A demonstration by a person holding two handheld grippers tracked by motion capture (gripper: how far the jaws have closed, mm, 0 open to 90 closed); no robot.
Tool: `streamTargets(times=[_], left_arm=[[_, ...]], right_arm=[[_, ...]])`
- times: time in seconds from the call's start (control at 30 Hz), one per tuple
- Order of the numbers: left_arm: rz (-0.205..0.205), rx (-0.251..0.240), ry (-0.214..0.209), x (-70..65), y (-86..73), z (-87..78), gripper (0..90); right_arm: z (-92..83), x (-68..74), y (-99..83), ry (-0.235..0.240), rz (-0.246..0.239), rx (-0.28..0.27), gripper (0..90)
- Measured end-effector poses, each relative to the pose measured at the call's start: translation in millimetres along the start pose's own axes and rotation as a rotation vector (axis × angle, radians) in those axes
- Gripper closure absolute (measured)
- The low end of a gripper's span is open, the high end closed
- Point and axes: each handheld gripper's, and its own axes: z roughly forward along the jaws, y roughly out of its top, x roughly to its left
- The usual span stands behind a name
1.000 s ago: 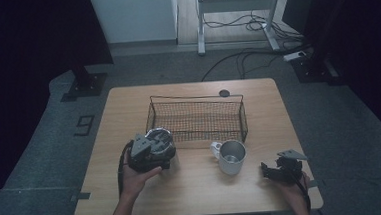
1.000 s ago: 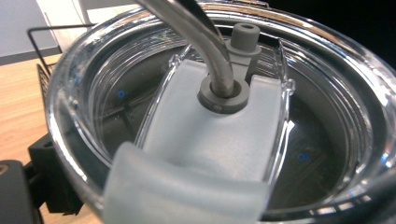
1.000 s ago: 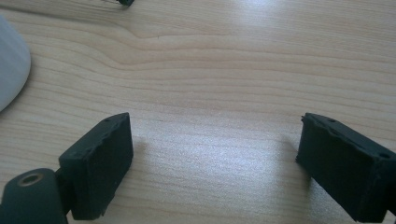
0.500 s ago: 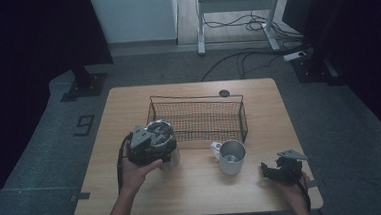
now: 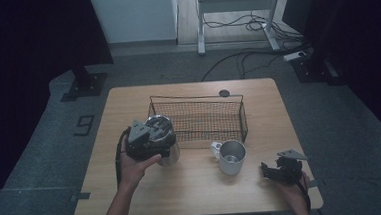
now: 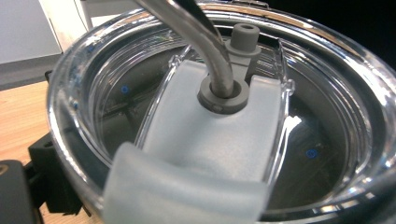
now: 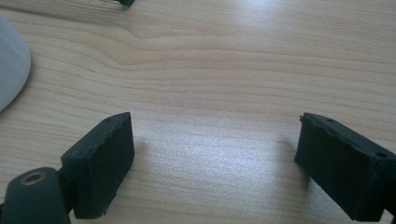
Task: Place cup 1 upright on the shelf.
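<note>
the left gripper (image 5: pixel 153 140) is clamped on a steel tumbler (image 5: pixel 167 145) with a clear lid (image 6: pixel 219 116) and a metal straw (image 6: pixel 205 42), just off the wire basket's (image 5: pixel 199 118) front left corner. the right gripper (image 5: pixel 277 171) rests low at the bench's (image 5: pixel 193 187) right front edge, its 2 jaws apart with only bare wood between them, having just been narrowing. a steel mug (image 5: pixel 230 156) stands between the 2 grippers.
</note>
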Motion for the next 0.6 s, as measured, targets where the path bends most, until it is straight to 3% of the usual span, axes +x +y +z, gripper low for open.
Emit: streamTargets(times=[0.6], left_arm=[[0.015,-0.001,0.006,4.6,13.0,7.6,3.9]], right_arm=[[-0.3,0.1,-0.2,0.003,-0.004,-0.004,12.7]])
